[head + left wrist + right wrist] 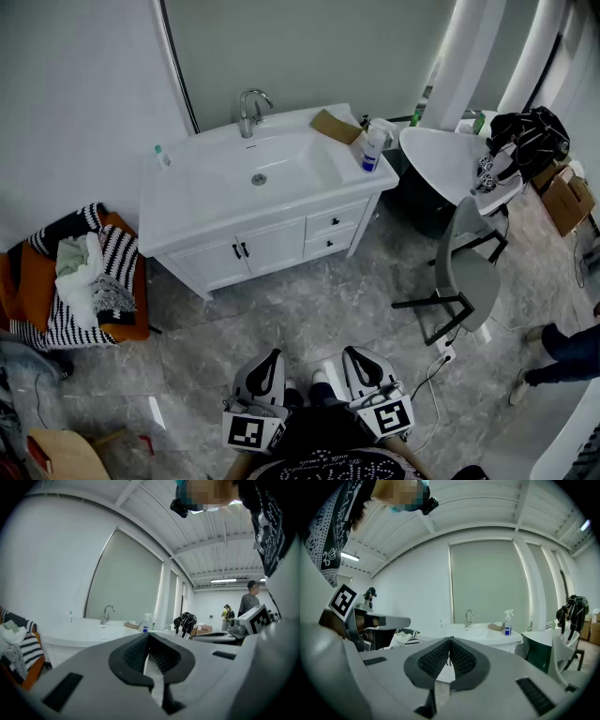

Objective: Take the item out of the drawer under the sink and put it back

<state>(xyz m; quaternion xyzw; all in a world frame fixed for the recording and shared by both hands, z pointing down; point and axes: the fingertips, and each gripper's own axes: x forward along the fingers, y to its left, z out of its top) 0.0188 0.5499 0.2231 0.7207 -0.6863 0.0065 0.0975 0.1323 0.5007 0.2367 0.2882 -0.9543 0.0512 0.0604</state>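
The white sink cabinet (265, 246) stands against the far wall, with a basin (258, 167) and a chrome faucet (249, 111). Its two small drawers (333, 232) at the right are closed, as are the two doors (242, 250). No item from the drawer is in sight. My left gripper (271, 357) and right gripper (350, 354) are held low near my body, well short of the cabinet. Both are shut with nothing between the jaws. The left gripper (149, 635) and the right gripper (450, 640) point toward the sink (480, 632).
A spray bottle (372, 150) and a cardboard piece (335, 126) lie on the counter's right end. A grey chair (472, 275) and a round white table (445, 155) with a black bag (527, 137) stand to the right. An orange seat with striped blankets (80, 279) is on the left. A person (565, 345) stands far right.
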